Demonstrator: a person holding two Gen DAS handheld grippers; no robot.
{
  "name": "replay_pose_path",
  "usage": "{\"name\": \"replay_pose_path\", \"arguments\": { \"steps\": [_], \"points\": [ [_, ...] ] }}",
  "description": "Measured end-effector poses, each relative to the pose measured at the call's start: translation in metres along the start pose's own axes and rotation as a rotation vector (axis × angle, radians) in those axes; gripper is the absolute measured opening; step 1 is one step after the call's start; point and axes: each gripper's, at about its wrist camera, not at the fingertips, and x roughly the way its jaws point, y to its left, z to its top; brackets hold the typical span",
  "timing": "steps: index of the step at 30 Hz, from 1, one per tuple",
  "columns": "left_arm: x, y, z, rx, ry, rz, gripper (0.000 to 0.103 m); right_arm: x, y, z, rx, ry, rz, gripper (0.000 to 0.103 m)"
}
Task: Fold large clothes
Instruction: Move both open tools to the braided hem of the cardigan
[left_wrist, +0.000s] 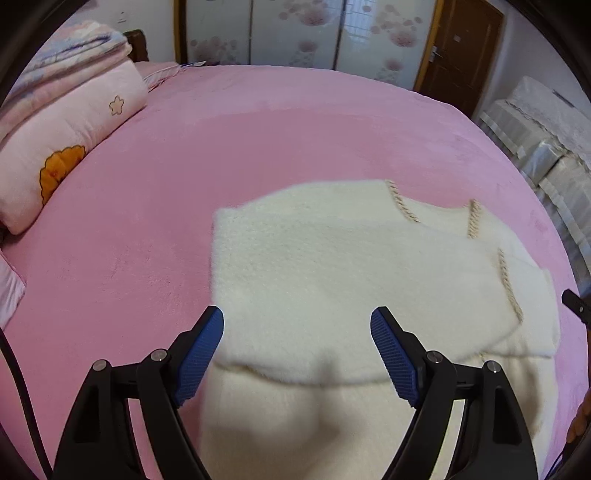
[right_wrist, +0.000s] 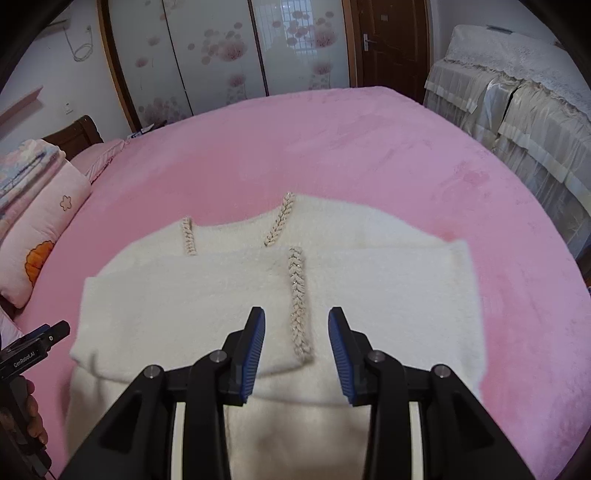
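Note:
A fluffy cream sweater (left_wrist: 332, 266) with beige braided trim lies on the pink bed, its sleeves folded across the body. In the right wrist view the same sweater (right_wrist: 229, 295) fills the middle, a braid line (right_wrist: 299, 302) running down it. My left gripper (left_wrist: 297, 325) hovers above the sweater's near part, open wide, with nothing between its blue pads (left_wrist: 201, 354). The right gripper (right_wrist: 296, 325) hangs over the braid, open by a narrower gap, its blue pads (right_wrist: 255, 343) clear of the cloth. The left gripper's body shows at the left edge of the right wrist view.
The pink bed cover (left_wrist: 258, 140) spreads all around the sweater. Folded pink quilts with a flower print (left_wrist: 66, 129) are stacked at the left. Lace-covered furniture (right_wrist: 524, 110) stands to the right of the bed. A floral sliding wardrobe (right_wrist: 221, 55) and a brown door (right_wrist: 391, 40) lie behind.

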Motion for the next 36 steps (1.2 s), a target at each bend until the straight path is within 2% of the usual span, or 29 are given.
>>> {"name": "replay_pose_path", "arguments": {
  "steps": [12, 18, 23, 27, 29, 31, 36],
  "points": [
    [-0.109, -0.016, -0.047, 0.04, -0.031, -0.034, 0.081, -0.118, -0.015, -0.042, -0.01, -0.077, 0.028, 0.036],
    [-0.158, -0.006, -0.091, 0.0, -0.056, -0.064, 0.081, -0.162, -0.029, -0.079, 0.012, -0.099, 0.052, 0.036],
    [-0.192, 0.002, -0.131, -0.019, -0.116, -0.04, 0.081, -0.188, -0.043, -0.113, 0.04, -0.102, 0.054, 0.037],
    [-0.204, 0.006, -0.159, -0.03, -0.121, -0.03, 0.081, -0.205, -0.052, -0.139, 0.044, -0.108, 0.053, 0.038],
    [-0.207, 0.008, -0.172, -0.03, -0.121, -0.025, 0.081, -0.211, -0.055, -0.152, 0.042, -0.111, 0.05, 0.05],
    [-0.209, 0.01, -0.187, -0.024, -0.117, -0.021, 0.081, -0.215, -0.057, -0.165, 0.034, -0.12, 0.031, 0.055],
    [-0.199, 0.014, -0.219, -0.002, -0.074, 0.002, 0.081, -0.212, -0.063, -0.196, 0.003, -0.085, 0.013, 0.055]
  ]
}}
